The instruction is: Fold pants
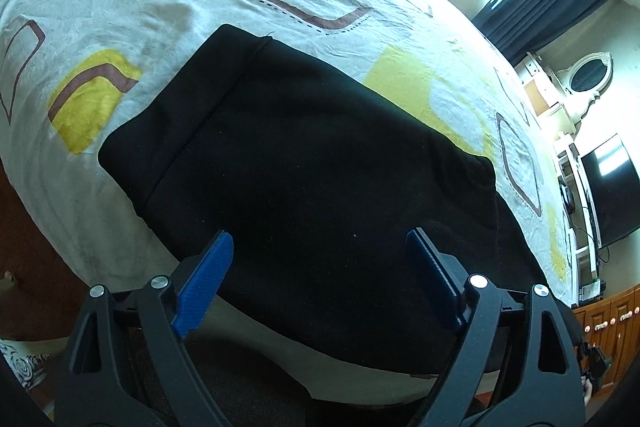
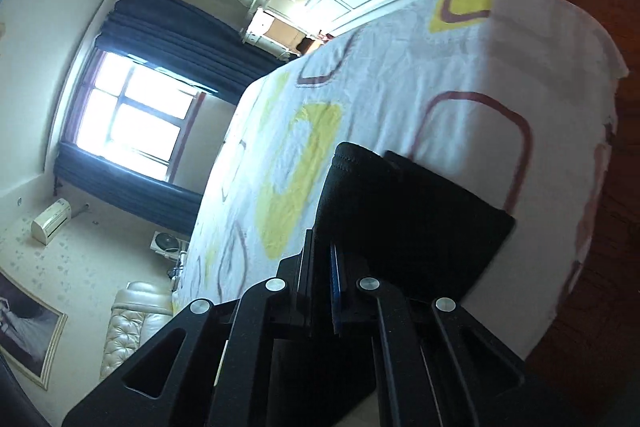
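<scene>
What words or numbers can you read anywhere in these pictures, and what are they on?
There are none that can be read.
The black pants show no label or print.
The bedsheet has only yellow and brown shapes, no letters.
The small box by the white shelves may carry print, but it is too small and blurred to read.

A bright window (image 2: 132, 111) with dark blue curtains (image 2: 180, 27); an oval white-framed mirror (image 1: 591, 77); a black television (image 1: 610, 187); brown wooden cabinets (image 1: 612, 327).
</scene>
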A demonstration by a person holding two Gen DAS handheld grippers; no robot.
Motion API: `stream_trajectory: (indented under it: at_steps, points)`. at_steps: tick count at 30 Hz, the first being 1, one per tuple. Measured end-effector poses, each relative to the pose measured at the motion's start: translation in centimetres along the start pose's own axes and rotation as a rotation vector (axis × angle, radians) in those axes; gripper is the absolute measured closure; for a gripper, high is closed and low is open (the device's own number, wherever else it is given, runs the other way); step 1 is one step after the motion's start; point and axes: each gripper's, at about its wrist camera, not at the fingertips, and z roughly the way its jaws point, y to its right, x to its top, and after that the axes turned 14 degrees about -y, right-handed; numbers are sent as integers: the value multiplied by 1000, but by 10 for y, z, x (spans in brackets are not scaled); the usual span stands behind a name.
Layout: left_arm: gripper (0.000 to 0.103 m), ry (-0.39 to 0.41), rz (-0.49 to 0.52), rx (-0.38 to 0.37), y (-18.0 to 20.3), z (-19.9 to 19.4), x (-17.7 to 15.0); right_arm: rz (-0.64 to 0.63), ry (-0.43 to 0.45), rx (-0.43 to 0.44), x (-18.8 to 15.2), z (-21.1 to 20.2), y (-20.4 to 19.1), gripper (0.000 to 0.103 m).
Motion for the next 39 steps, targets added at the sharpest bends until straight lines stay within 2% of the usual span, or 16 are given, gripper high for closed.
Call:
stream_trajectory:
  at_steps: [2,6,8,11,13,14,15,17,20,22,25,27,29,34,37,39]
  points:
    - [15,1,16,13,2,2,-2,49,-24,-60,-3,9,31,98]
    - [14,-6,50,40,9,5,-4,141,-54,-46,-8,28,64,98]
    - [14,-11,55,36,9,4,-5,151,-60,9,-8,30,66,98]
    - [14,-13,53,29,7,4,-6,229,-59,104,-10,32,79,89]
    - [14,-12,60,34,8,4,-7,252,-64,113,-10,36,85,86]
    - [14,-11,66,39,9,4,-8,236,-64,103,-8,38,83,88]
    - [14,-10,74,45,11,5,-9,202,-56,65,-7,36,79,96]
    - [14,-11,89,54,13,5,-10,165,-20,-3,-4,29,74,96]
    - [14,-17,97,50,12,6,-9,195,4,-50,6,24,89,95]
    - [14,-19,99,35,10,5,-8,156,14,-71,8,16,90,87]
    - [14,-32,120,23,10,4,-6,96,93,-168,15,-9,83,70]
    - [14,-26,149,16,12,1,-4,44,109,-141,29,-17,74,41]
    - [14,-3,182,22,15,-4,-1,-30,47,-105,49,-6,61,39]
    - [14,33,176,45,14,-10,8,-256,-80,-141,84,32,15,31]
    - [14,20,129,43,2,-8,15,-325,-164,-235,99,60,4,30]
    - [14,9,101,41,-6,-6,18,-312,-260,-287,100,79,11,26]
